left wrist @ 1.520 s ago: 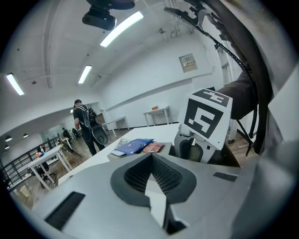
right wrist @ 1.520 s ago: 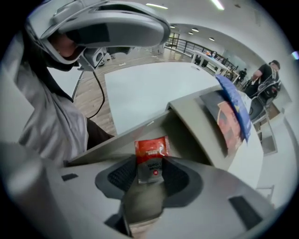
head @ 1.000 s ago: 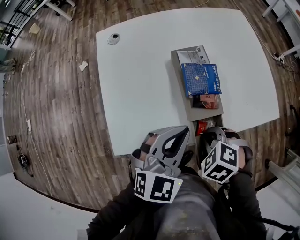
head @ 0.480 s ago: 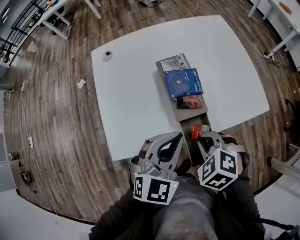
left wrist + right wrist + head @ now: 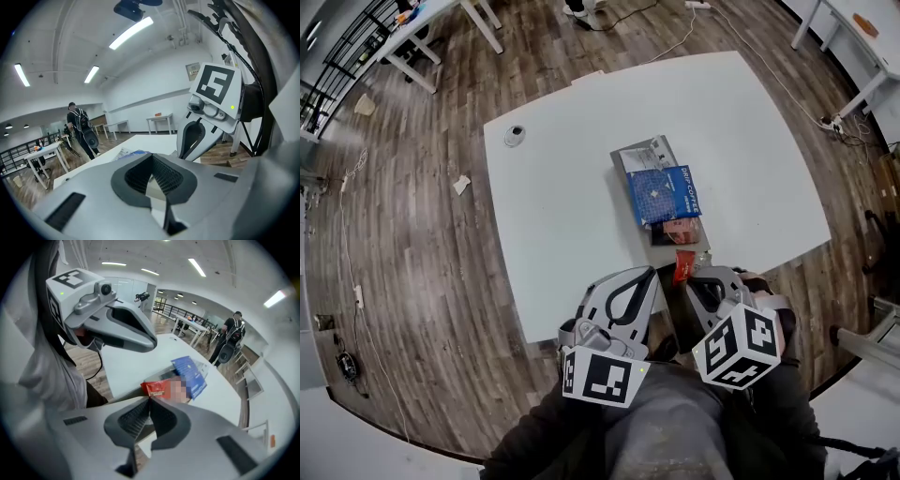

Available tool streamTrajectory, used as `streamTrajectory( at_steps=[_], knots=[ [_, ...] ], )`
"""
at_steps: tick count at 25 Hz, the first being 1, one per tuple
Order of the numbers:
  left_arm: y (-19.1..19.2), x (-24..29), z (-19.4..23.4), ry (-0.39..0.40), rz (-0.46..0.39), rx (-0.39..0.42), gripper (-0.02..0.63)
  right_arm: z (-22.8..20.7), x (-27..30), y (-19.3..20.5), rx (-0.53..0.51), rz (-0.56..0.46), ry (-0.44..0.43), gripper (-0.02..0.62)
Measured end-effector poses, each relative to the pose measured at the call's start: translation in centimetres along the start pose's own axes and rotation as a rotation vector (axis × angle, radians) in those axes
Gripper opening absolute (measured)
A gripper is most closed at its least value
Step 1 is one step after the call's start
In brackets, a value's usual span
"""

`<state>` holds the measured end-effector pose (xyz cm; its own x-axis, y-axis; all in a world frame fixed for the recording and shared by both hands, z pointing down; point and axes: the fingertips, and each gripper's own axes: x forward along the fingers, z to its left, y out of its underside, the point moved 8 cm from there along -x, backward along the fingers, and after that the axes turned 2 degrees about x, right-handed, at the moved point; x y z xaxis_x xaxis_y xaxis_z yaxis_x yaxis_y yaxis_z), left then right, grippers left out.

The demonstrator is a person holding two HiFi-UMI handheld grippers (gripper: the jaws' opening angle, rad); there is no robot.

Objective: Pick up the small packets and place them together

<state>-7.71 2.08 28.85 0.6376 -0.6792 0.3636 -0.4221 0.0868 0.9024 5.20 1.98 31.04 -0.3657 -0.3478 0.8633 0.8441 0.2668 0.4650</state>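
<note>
A: Where is the little red packet [image 5: 683,265]?

B: The right hand-held gripper [image 5: 686,279] has it. Its jaws are shut tight on one end. The rest sticks out in front, up in the air by the near edge of the white surface [image 5: 562,187]

A: And the other packets?

B: They are at about 12 o'clock from it, quite near. The big blue packet [image 5: 663,194] lies on a pale packet [image 5: 639,153]. A dark packet [image 5: 677,231] peeks out at the blue one's 6 o'clock

A: What about the left hand-held gripper [image 5: 653,274]?

B: It sits just beside the right one, at its 9 o'clock. Its jaws are closed with nothing in them (only the surface shows past their tips)

A: So what could go wrong?

B: I think the red packet could slip. Only a small bit of it is pinched, and a quick swing might shake it loose. So close to the edge, it could drop to the floor instead of onto the surface

A: Anything else?

B: Coming down too hard on the pile could push the blue packet and spread the others apart. Letting go too early would leave the red one alone at 6 o'clock, not with the rest. The two hand-held grippers are also very close, so they might bump each other
</note>
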Motion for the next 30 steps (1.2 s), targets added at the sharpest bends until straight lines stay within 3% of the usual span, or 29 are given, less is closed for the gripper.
streamTrajectory(
  at_steps=[5,10,20,25,30],
  knots=[
    [-1.0,1.2,3.1,-0.022,-0.039,-0.008,0.004,-4.7,-0.2,-3.2,-0.038,-0.021,0.08,0.012],
    [0.0,1.7,4.9,-0.024,-0.031,-0.014,0.004,-7.2,3.0,-4.6,-0.061,0.021,0.084,0.012],
    [1.7,1.6,5.3,-0.013,0.007,-0.054,0.004,-6.9,4.6,-4.7,-0.047,0.034,0.053,0.043],
    [1.4,0.8,4.6,-0.023,0.007,-0.036,0.003,-6.5,3.7,-4.5,-0.024,-0.007,0.106,0.067],
    [0.2,-0.5,2.8,-0.023,0.005,0.017,0.005,-5.3,1.3,-4.1,0.047,-0.118,0.151,0.067]
  ],
)
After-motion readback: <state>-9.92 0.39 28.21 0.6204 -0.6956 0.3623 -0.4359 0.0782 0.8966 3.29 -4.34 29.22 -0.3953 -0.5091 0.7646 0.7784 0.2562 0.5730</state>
